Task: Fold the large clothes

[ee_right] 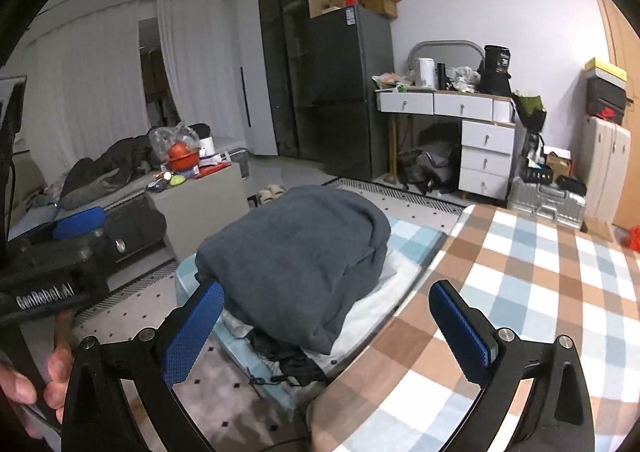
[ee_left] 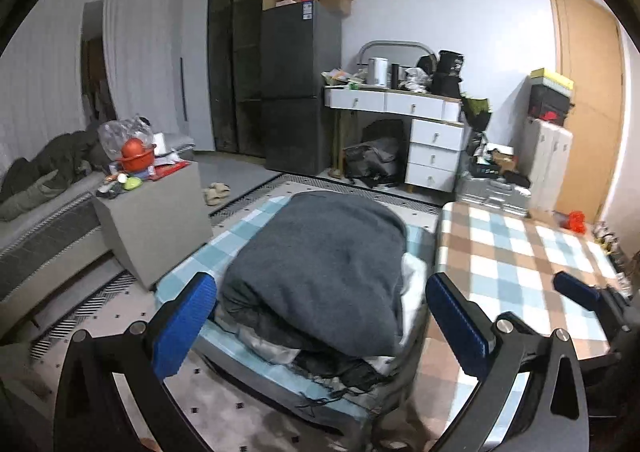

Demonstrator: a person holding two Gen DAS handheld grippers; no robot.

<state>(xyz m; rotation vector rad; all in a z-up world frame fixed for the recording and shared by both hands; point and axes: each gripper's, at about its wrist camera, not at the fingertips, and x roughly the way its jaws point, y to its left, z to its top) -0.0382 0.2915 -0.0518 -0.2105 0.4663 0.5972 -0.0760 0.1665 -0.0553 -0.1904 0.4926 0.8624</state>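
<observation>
Here, centre of both frames: one folded dark grey garment point(ee_left: 320, 268), bulky, lying on top of a stack of other clothes point(ee_left: 320, 360) whose pale and black edges show beneath it at lower centre. The stack sits on a low platform covered in blue-and-white check cloth point(ee_left: 256, 220).

My left gripper point(ee_left: 320, 316): blue pads spread wide apart, holding nothing, framing the grey bundle from the bottom of the frame without touching it. My right gripper point(ee_right: 326, 322): likewise spread and empty, just short of the stack. My left hand point(ee_right: 36, 380) shows at the lower left edge of the right wrist view.

Right half of each frame: a table with a brown, blue and white checked tablecloth point(ee_right: 520, 292), its edge just beside the platform.

Left of the stack: a grey cube stool point(ee_left: 156, 220) carrying an orange bowl point(ee_left: 135, 157) and small clutter. Far left: a sofa point(ee_left: 44, 212) with dark clothing heaped on it.

Upper centre: a dark fridge point(ee_left: 300, 92) with cardboard boxes on top. Upper right: a white desk with drawers point(ee_left: 416, 124), cluttered on top, a dark bag under it. Right edge: a wooden door point(ee_left: 588, 92) and stacked boxes.

Floor: patterned rug point(ee_left: 120, 312), a pair of slippers point(ee_left: 217, 193).
</observation>
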